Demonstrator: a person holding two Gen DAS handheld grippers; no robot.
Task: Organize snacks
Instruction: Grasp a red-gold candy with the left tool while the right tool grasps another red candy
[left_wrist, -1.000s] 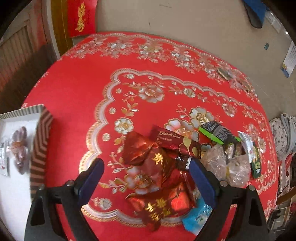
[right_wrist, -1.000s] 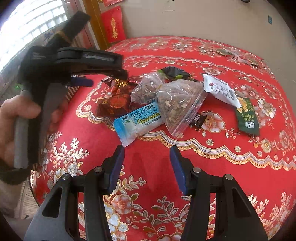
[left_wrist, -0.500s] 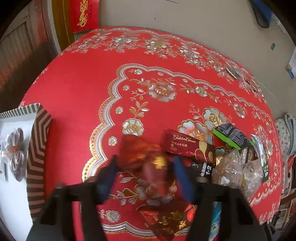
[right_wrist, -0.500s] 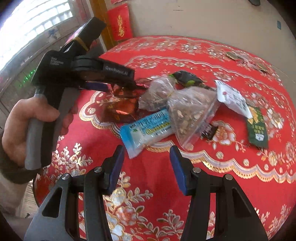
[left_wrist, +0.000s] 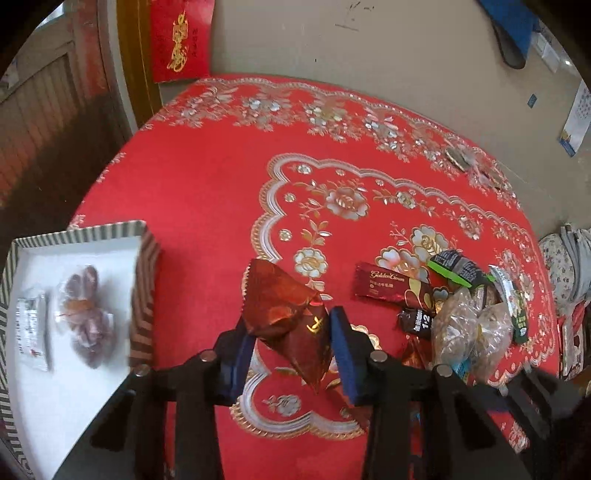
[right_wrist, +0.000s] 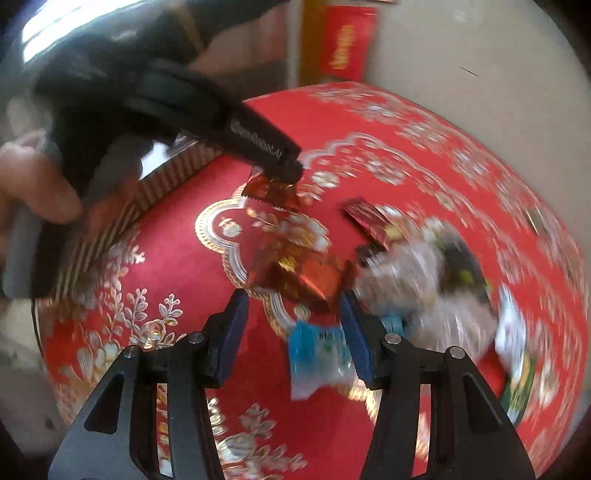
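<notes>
Lifted off the pile, red packet (left_wrist: 291, 325) now pinched in left gripper (left_wrist: 288, 350); tray (left_wrist: 144, 280) lies leftward at table edge. Right gripper (right_wrist: 295, 332) jaws spread, empty.

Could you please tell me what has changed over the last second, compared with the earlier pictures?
The left hand-held gripper closed on a red foil packet, lifted it from the snack pile and swung left toward the striped box. The right hand-held gripper moved toward the pile, still open and empty. The other snacks stayed on the tablecloth.
</notes>
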